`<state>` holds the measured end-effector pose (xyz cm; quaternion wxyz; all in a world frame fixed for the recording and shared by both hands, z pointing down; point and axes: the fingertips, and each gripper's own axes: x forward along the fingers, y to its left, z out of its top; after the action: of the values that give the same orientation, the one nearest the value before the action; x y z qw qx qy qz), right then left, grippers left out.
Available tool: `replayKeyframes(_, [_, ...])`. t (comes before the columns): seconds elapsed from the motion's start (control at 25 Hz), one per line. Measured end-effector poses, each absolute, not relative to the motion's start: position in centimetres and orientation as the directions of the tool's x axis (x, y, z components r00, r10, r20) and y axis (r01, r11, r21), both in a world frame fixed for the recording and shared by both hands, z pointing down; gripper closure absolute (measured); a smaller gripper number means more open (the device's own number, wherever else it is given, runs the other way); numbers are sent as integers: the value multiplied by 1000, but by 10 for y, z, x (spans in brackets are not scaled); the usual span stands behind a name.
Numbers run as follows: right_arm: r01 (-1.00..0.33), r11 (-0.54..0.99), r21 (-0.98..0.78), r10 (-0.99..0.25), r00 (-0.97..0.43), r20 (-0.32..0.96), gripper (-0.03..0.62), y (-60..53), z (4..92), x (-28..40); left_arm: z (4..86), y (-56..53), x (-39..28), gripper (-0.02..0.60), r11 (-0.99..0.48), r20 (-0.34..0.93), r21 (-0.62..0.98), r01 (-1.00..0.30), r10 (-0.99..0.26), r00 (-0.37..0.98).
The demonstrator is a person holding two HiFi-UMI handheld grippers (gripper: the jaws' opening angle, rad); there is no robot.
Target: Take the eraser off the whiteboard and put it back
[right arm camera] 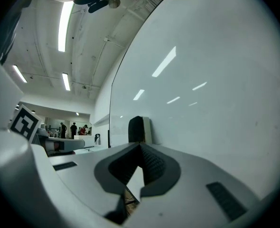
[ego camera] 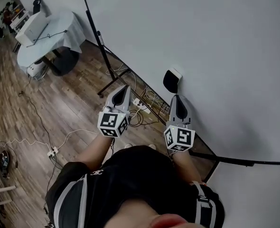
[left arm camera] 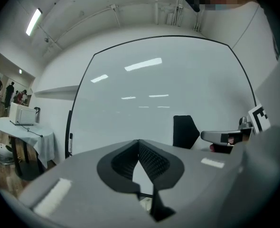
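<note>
- An open office or studio workroom — a large whiteboard (ego camera: 201, 42) on a stand, wood-plank floor (ego camera: 69, 103) strewn with cables (ego camera: 149, 96).
- Cloth-covered round table (ego camera: 71, 27), strip lights (right arm camera: 65, 25) on a bare ceiling.

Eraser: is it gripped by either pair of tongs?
No, the eraser sits on the whiteboard, between neither the left tongs nor the right tongs.

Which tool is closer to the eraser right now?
Right. The right tool is just short of the eraser on the whiteboard, pointing straight at it. The left tool is farther away, off to the eraser's left.
</note>
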<state>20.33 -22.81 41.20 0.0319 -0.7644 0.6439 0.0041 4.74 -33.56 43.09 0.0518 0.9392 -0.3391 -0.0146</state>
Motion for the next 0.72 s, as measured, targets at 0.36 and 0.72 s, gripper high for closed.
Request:
replayKeyframes(0.36, [-985,-166,-40,-985,167,-35,589,-229,415,195,442,-329,39,571,-769,44,100,-631,-630,775])
replayKeyframes(0.72, [-978,-207,-36,-978,208,-25,589,-222,417,204,448,-322,49,571,-793,72,95,-602,-598,798])
